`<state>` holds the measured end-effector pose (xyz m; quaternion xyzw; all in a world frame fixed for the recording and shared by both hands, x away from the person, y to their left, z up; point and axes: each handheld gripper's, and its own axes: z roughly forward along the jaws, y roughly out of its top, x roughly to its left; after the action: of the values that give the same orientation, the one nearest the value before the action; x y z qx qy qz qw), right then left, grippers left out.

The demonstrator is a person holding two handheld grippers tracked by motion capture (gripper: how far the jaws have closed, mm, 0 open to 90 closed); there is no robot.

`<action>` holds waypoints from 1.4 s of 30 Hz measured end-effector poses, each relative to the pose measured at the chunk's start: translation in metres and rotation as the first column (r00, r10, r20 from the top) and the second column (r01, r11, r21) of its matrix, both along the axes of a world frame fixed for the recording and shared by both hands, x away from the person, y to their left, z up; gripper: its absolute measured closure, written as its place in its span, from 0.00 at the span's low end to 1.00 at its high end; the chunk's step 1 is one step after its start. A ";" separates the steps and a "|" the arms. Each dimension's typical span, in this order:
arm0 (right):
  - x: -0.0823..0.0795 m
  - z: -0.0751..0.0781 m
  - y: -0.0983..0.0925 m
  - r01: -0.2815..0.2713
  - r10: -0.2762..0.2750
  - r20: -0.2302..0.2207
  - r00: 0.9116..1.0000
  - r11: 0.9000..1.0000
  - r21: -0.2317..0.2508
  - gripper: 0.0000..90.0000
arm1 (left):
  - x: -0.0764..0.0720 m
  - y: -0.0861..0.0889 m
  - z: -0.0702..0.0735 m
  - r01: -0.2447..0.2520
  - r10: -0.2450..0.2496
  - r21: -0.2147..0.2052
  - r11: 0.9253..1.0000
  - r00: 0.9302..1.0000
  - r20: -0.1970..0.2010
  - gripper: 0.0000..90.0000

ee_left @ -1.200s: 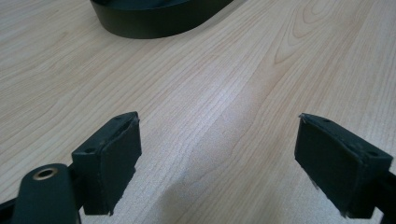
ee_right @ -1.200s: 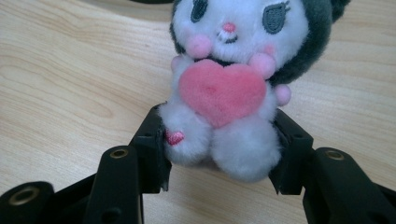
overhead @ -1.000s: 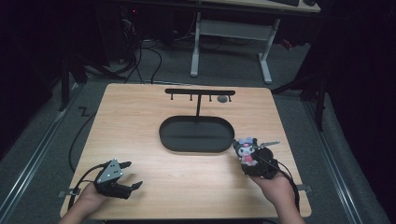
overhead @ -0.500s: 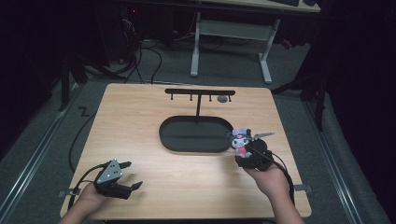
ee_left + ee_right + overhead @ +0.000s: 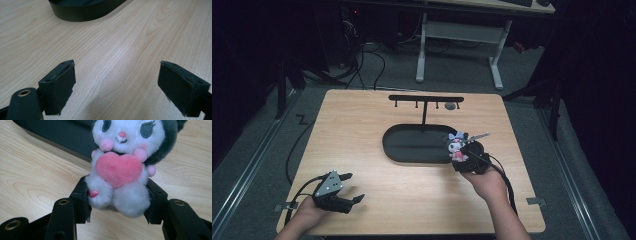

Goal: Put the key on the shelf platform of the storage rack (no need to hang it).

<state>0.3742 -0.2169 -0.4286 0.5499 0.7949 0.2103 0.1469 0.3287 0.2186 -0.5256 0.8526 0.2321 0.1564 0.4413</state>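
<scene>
1. Your right tool (image 5: 460, 151) is clamped on a small plush toy (image 5: 456, 146), white with a dark hood and a pink heart on its chest. In the right gripper view, the two pads press the toy's (image 5: 122, 170) lower body from both sides, and its face looks toward the camera.
2. In the high view, the toy sits at about 3 o'clock of the black oval tray (image 5: 412, 145), just at the tray's rim. I cannot tell if the toy touches the tray.
3. Your left tool (image 5: 353, 187) rests low near the 7 o'clock corner of the wooden surface (image 5: 362, 120), well apart from the toy. Its jaws stand wide apart and nothing is between them; the left gripper view shows bare wood there.
4. A black T-shaped rack (image 5: 426, 99) stands at 12 o'clock of the tray, with small hooks under its bar.
</scene>
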 end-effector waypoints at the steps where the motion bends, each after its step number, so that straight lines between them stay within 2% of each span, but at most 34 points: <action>1: 0.002 -0.001 0.002 -0.001 0.001 0.000 1.000 1.000 0.000 0.54 | 0.000 0.000 0.000 0.000 0.000 0.000 1.000 1.000 0.000 0.17; 21: 0.037 -0.009 0.033 -0.042 0.041 -0.015 0.999 0.999 -0.006 0.54 | 0.000 0.001 0.000 -0.004 0.004 -0.013 1.000 1.000 0.002 0.17; 42: 0.070 -0.020 0.055 -0.043 0.043 -0.031 0.999 0.999 0.003 0.54 | -0.001 0.001 0.000 -0.002 0.002 -0.009 1.000 1.000 0.006 0.17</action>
<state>0.4440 -0.1615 -0.4490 0.5362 0.8083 0.2058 0.1295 0.3279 0.2193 -0.5254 0.8500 0.2324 0.1583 0.4454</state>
